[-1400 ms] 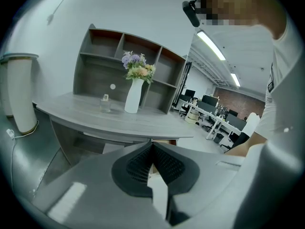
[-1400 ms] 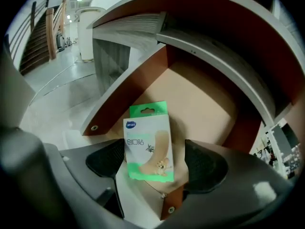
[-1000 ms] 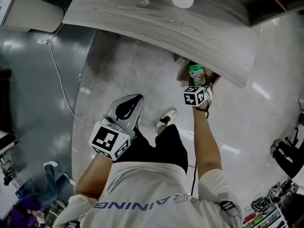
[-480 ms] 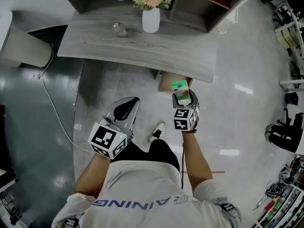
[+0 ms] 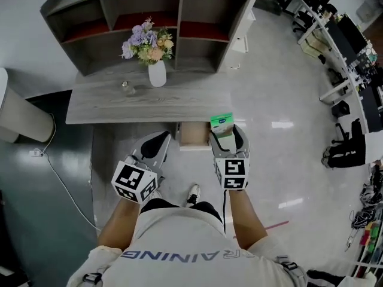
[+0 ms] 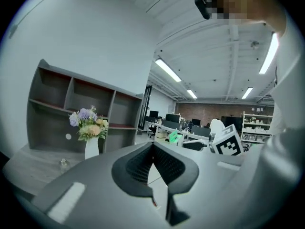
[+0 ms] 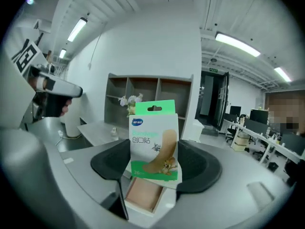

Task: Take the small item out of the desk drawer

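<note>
Plaster box (image 7: 155,140) clamped in right gripper (image 7: 156,166), above open drawer (image 5: 192,135).

Bright, even office light here. Overhead, ceiling tubes (image 7: 237,44) blaze at one o'clock in the right gripper view; glare streaks the floor (image 5: 281,125) at three o'clock; gripper views bend, darken at the edges.
</note>
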A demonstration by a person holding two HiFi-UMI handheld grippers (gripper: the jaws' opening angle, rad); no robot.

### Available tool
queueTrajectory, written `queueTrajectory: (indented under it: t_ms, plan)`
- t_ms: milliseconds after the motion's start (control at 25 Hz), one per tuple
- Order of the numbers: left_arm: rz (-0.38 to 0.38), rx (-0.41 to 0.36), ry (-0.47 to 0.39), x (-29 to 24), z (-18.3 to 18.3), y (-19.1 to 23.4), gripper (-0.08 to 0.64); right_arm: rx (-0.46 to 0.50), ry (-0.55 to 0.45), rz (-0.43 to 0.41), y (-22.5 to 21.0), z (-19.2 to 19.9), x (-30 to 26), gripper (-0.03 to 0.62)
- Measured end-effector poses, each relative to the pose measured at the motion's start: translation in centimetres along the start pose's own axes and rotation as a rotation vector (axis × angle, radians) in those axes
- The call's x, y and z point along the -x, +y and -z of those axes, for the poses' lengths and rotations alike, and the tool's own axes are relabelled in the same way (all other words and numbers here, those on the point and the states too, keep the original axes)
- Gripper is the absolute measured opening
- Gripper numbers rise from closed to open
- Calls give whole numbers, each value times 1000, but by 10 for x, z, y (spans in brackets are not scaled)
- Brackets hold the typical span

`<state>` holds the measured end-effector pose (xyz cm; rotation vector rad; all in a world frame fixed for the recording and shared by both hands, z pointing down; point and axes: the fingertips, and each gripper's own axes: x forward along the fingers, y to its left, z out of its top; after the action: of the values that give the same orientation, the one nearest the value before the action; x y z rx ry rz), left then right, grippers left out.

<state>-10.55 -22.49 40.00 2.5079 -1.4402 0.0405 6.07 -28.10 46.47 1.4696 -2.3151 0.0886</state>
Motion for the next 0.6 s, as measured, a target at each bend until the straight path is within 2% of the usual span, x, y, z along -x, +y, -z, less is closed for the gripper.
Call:
queueTrajectory:
  t_ms: [360, 600]
  plan:
    - [69, -49, -93, -7, -50, -16, -2, -28, -208, 71, -30, -96, 65, 322]
    - [102, -88, -119, -4, -65, -22, -2, -65, -285, 101, -34, -123, 85, 322]
